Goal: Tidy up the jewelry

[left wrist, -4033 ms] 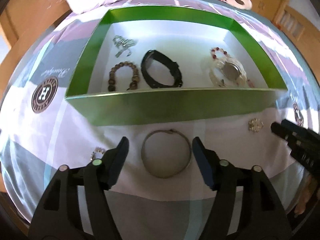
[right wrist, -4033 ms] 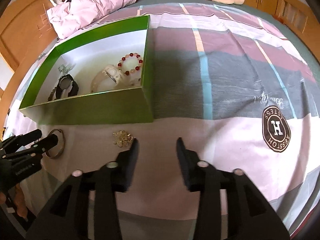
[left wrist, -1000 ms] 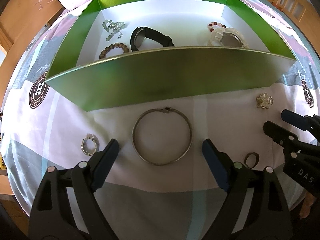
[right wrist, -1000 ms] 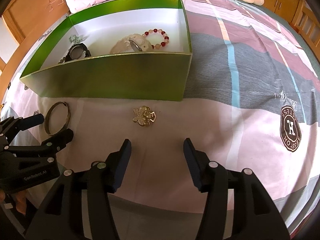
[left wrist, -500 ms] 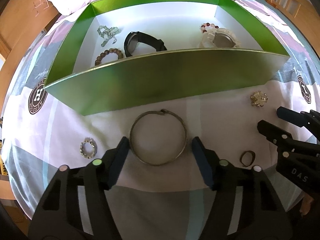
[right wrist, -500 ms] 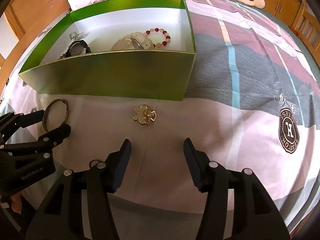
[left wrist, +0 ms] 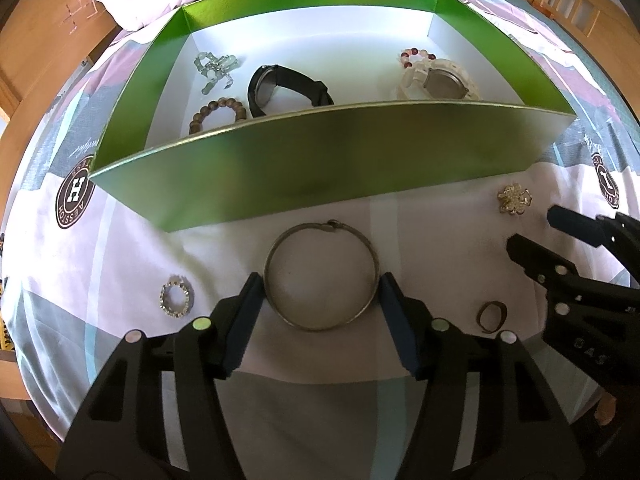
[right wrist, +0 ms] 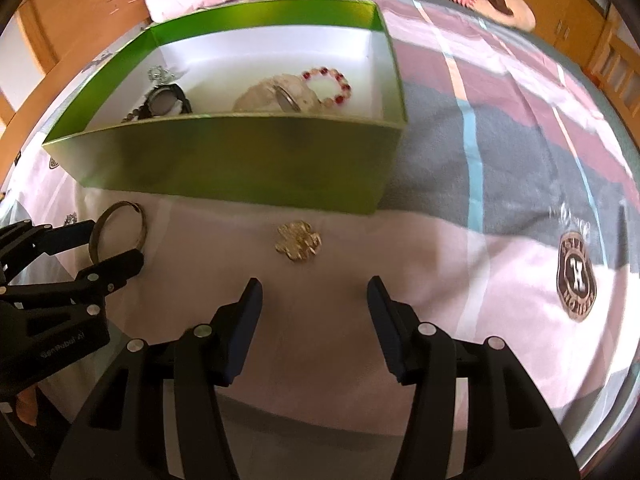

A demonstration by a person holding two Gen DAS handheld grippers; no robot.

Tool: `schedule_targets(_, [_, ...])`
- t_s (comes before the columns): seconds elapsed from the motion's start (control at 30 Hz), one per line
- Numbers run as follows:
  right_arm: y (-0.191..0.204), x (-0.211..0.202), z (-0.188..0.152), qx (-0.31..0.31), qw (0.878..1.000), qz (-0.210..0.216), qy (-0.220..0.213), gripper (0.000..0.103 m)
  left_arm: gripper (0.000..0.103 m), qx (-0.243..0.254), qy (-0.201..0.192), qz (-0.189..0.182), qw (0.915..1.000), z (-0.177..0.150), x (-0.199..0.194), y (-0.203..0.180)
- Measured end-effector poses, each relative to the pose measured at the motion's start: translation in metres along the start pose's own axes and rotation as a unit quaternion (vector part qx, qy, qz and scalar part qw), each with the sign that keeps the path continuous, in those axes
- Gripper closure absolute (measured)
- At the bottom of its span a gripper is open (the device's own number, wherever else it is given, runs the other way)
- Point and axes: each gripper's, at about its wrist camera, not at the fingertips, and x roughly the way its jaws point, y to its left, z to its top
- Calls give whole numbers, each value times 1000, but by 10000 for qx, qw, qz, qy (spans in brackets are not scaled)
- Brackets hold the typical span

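Left tool (left wrist: 322, 294) closing, pads touching metal bangle (left wrist: 321, 275) on bed near green box (left wrist: 320, 168), right tool (right wrist: 314, 304) apart over bare sheet, gold brooch (right wrist: 298, 241) just beyond

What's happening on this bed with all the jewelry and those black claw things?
A person is sorting jewelry into a green box on the bed. The left hand-held gripper is closing its jaws around a metal bangle lying on the sheet in front of the box. The right hand-held gripper hovers open and empty just short of a gold flower brooch. Two watches and some bead bracelets already lie in the box; two small rings remain on the sheet.
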Motion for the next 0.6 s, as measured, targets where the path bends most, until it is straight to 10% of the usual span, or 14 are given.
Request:
schedule_targets(0.2, [11, 6, 6, -189, 9995, -84, -221, 49, 42, 11, 0, -7, 10000, 0, -1, 3])
schedule_targets(0.37, [16, 4, 5, -270, 9992, 15, -281, 81, 42, 5, -10, 2, 10000, 0, -1, 3])
schedule_targets(0.6, [22, -6, 2, -360, 9984, -9, -443, 84, 42, -44, -97, 6, 9999, -2, -5, 5])
